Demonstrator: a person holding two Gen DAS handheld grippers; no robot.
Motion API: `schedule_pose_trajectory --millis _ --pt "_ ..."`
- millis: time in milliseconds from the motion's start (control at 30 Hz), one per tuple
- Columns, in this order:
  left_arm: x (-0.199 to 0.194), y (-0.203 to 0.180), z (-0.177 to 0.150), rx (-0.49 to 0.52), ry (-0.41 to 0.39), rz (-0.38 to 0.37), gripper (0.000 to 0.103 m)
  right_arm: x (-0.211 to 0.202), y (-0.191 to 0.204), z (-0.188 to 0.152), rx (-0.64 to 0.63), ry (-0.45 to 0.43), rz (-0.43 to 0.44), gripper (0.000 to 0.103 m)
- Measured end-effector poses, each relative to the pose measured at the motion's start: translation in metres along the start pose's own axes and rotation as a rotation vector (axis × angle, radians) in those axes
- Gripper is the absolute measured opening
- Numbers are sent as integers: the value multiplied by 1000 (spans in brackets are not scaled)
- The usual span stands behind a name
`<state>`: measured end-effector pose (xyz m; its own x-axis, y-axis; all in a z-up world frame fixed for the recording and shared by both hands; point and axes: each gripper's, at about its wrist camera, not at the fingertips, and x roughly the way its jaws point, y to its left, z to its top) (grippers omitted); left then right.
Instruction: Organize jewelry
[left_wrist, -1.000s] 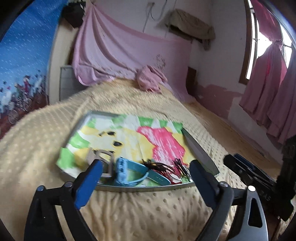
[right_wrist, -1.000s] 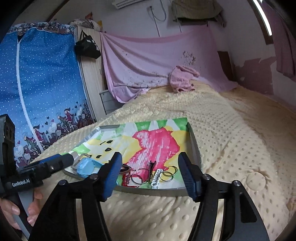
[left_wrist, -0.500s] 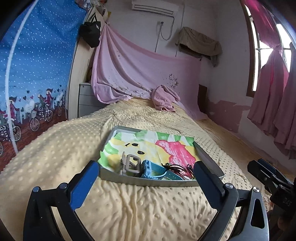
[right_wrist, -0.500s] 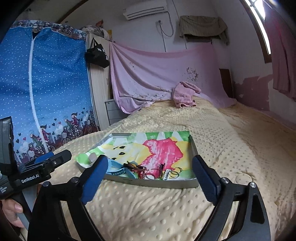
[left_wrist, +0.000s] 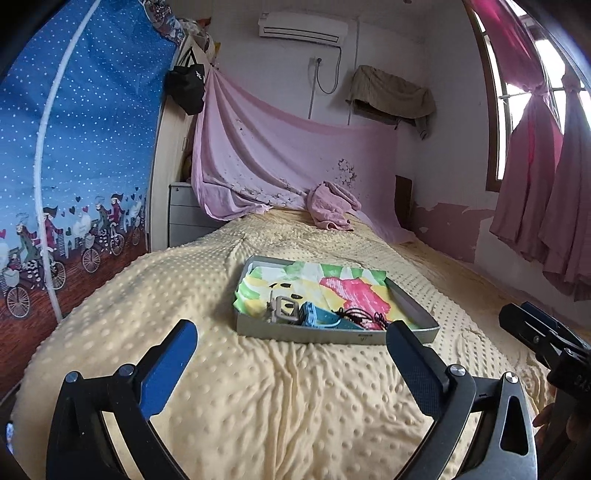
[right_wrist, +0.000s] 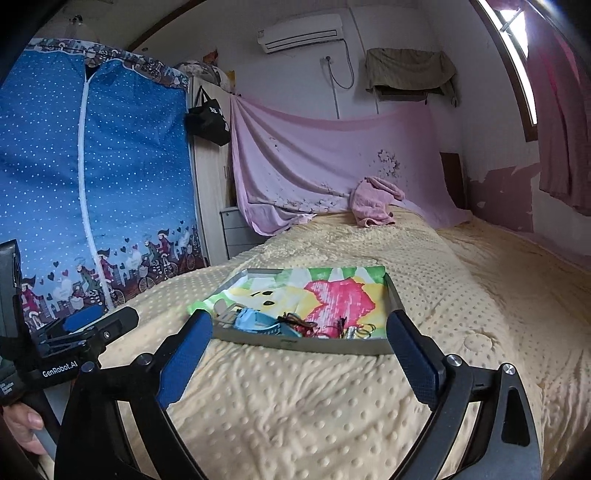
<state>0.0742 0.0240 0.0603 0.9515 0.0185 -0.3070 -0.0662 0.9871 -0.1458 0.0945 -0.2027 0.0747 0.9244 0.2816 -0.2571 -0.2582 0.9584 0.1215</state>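
The white lettering "GenRobot.AI" stands on the black body of the left gripper (right_wrist: 86, 326), seen at the left edge of the right wrist view. Smaller white print sits lower on the same device, too small to read. The black bag (right_wrist: 207, 123) hanging by the wardrobe and the grey tray's (right_wrist: 295, 341) front wall carry marks too blurred to read.

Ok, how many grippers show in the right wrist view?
2: the right gripper, open, in the foreground before the tray; the left gripper at the left edge, held in a hand. None looks hidden.
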Motion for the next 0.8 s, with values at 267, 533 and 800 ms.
schedule_pose_trajectory --millis 267,533,800 --pt "-29 4 -14 21 -1 2 103 -31 12 -18 -1 2 -8 94" --pt "-50 7 -25 22 3 2 103 -52 16 -35 9 7 -23 94" --pt "-64 6 -37 50 -2 0 103 -67 20 -51 -1 5 -39 95"
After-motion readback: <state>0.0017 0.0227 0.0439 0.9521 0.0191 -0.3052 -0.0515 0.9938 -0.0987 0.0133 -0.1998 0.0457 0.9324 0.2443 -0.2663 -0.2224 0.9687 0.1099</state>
